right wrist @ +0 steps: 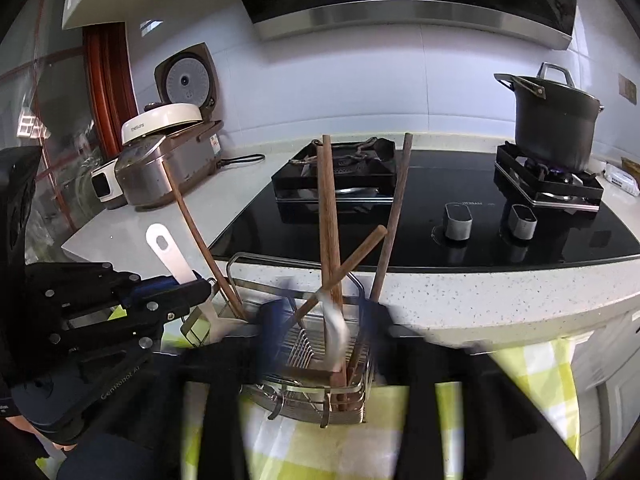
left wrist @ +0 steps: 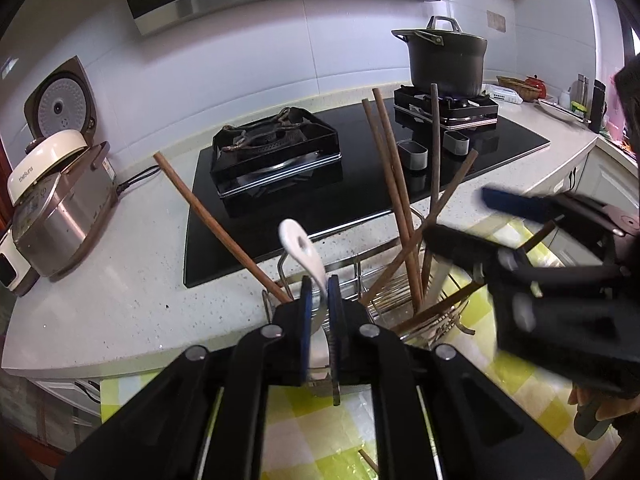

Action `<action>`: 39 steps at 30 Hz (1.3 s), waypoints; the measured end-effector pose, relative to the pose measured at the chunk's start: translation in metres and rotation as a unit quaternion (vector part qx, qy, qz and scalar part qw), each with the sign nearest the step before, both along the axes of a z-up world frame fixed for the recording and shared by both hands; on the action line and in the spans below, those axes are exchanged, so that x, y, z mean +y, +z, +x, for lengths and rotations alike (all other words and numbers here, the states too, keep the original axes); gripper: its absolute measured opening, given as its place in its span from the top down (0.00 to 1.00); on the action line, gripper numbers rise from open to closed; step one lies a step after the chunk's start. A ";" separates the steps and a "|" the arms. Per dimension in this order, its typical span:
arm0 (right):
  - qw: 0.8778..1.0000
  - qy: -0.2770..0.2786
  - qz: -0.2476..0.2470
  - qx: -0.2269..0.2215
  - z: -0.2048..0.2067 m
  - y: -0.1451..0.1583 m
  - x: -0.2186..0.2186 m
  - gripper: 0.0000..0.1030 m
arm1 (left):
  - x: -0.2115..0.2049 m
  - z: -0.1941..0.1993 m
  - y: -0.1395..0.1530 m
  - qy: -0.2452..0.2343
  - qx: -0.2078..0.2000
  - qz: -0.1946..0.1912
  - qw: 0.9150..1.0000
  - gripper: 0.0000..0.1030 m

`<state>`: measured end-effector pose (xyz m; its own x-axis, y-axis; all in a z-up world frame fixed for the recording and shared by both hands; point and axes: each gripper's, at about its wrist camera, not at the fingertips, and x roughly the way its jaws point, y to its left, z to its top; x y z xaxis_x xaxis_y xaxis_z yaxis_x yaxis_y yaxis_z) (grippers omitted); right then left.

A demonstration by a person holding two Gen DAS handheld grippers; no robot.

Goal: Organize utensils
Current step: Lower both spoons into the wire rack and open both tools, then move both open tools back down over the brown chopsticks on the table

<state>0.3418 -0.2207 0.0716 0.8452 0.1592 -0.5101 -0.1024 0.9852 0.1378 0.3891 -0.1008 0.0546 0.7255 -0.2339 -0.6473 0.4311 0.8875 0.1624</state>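
A rice cooker (right wrist: 168, 160) sits at the left of the speckled counter (left wrist: 120, 280), a black hob (left wrist: 360, 176) and pot (left wrist: 448, 60) to its right. The left gripper (left wrist: 318, 300) clamps a white spoon (left wrist: 304, 248) over the wire rack (right wrist: 312, 360). The right gripper (right wrist: 320, 312), blurred, seems spread around the rack's brown chopsticks (right wrist: 328, 208).

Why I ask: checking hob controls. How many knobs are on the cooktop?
2: left knob and right knob, side by side near the cooktop's front edge, left of the pot. None seem hidden.
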 end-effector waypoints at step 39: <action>0.992 -0.064 0.024 0.106 -0.197 -0.131 0.007 0.22 | 0.099 -0.223 -0.124 0.149 0.019 -0.088 0.985 0.15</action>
